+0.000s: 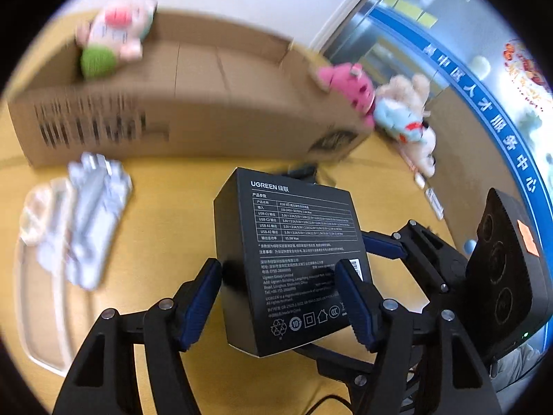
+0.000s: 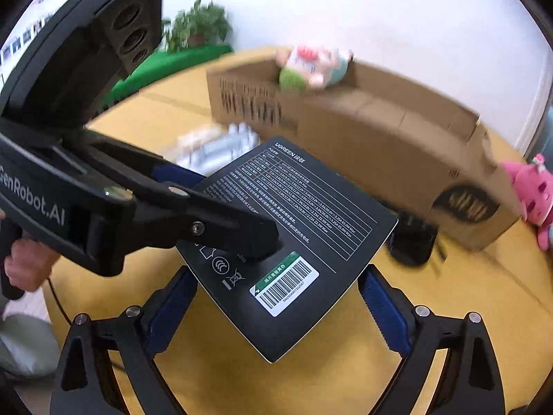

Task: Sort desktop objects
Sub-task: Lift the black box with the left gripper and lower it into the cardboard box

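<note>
- The left gripper [image 1: 278, 306] has its blue pads clamped on the two sides of the black box [image 1: 287, 259], near the box's lower end; in the right wrist view its black finger lies across the printed face.
- The box is held tilted, seemingly above the yellow table [image 1: 166, 180], in front of the carton [image 1: 193, 110] and short of its near wall.
- The right gripper [image 2: 276, 314] is spread wide, one pad either side of the box's barcode corner, neither pad plainly touching it. It holds nothing.
- Judgement: the step in hand is carrying the box, or passing it between grippers, on its way to a sorted place.
- A small dark item [image 2: 413, 242] sits on the table between box and carton; I cannot tell what it is.
- Left of the box, before the carton's near wall, lies a white packet [image 1: 93, 221] on a pale tray [image 1: 38, 328], both blurred.
- One plush [image 1: 114, 38] is in the carton's far left end; a pink plush [image 1: 349, 93] and a pale plush [image 1: 408, 117] lie at the carton's right end, outside it.
- Next, as I judge it: either the right pads close squarely on the box's free sides before the left lets go, or the left lifts the box over the near wall. A corner grip may let the smooth box twist.
</note>
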